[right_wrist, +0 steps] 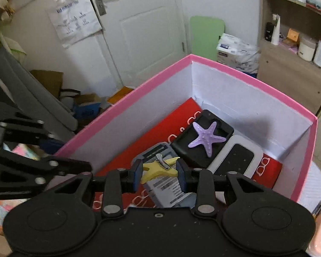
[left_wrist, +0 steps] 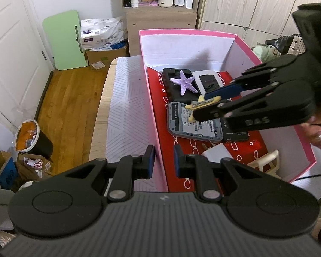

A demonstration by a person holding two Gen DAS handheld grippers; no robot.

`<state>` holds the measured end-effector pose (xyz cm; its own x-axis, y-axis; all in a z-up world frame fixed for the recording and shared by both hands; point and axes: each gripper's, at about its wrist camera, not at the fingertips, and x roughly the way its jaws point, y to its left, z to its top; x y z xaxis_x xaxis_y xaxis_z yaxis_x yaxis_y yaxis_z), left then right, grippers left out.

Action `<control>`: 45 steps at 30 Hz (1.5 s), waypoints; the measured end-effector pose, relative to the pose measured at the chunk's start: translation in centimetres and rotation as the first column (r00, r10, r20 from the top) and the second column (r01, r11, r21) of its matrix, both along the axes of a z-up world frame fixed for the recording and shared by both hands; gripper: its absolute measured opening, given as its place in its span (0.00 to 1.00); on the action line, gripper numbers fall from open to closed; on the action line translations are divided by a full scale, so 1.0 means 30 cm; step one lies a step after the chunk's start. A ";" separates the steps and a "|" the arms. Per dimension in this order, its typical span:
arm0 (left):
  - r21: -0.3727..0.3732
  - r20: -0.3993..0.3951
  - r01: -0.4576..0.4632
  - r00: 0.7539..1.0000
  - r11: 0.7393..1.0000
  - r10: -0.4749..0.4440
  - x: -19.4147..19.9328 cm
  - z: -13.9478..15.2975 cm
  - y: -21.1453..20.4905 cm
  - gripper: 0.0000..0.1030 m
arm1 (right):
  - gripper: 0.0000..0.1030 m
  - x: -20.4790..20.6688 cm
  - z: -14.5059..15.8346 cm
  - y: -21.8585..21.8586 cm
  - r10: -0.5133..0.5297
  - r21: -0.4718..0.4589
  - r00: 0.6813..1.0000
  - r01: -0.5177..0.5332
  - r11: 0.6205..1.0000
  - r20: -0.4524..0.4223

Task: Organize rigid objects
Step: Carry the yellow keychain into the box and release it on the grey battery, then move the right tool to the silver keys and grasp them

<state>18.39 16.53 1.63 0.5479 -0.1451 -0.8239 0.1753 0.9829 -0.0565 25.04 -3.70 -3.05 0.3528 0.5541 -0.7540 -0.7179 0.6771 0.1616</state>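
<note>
A pink box [left_wrist: 154, 115] with white inner walls stands on the table. It holds a purple starfish [left_wrist: 184, 82] on a black case [left_wrist: 171, 85], a white device [left_wrist: 209, 80], a grey labelled device [left_wrist: 182, 126] and a red sheet [left_wrist: 160, 98]. My right gripper [left_wrist: 201, 106] reaches in from the right, shut on a yellow star-shaped clip [right_wrist: 158, 169] above the grey device [right_wrist: 169, 190]. My left gripper [left_wrist: 163, 160] straddles the box's near left wall, jaws narrow and shut on it. In the right wrist view the left gripper [right_wrist: 72, 156] sits at the box corner [right_wrist: 60, 153].
A white patterned cloth [left_wrist: 126, 107] covers the table left of the box. Beyond its edge lies wooden floor [left_wrist: 70, 107] with a bin [left_wrist: 32, 139], a green board [left_wrist: 66, 40] and cardboard boxes. A shelf unit [left_wrist: 160, 10] stands behind the box. A cream plastic piece [left_wrist: 265, 160] lies in the box's near corner.
</note>
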 end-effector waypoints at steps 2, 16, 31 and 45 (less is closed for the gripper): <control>-0.001 0.000 0.002 1.000 1.000 -0.002 0.000 -0.001 0.001 0.15 | 0.38 0.008 -0.007 0.008 -0.008 -0.006 1.000 0.008 1.000 -0.030; -0.004 -0.002 -0.004 1.000 1.000 0.004 0.003 0.000 -0.002 0.15 | 0.44 0.016 0.044 -0.060 -0.071 0.046 0.997 0.071 0.996 -0.007; 0.014 -0.005 -0.011 1.000 1.000 0.011 0.004 -0.001 -0.012 0.15 | 0.46 -0.165 0.170 -0.576 -0.303 0.161 0.948 0.286 0.945 0.094; 0.034 -0.016 -0.028 0.999 0.999 0.029 0.010 0.001 -0.029 0.15 | 0.52 -0.238 -0.113 -0.738 -0.448 0.188 0.891 0.430 0.883 0.069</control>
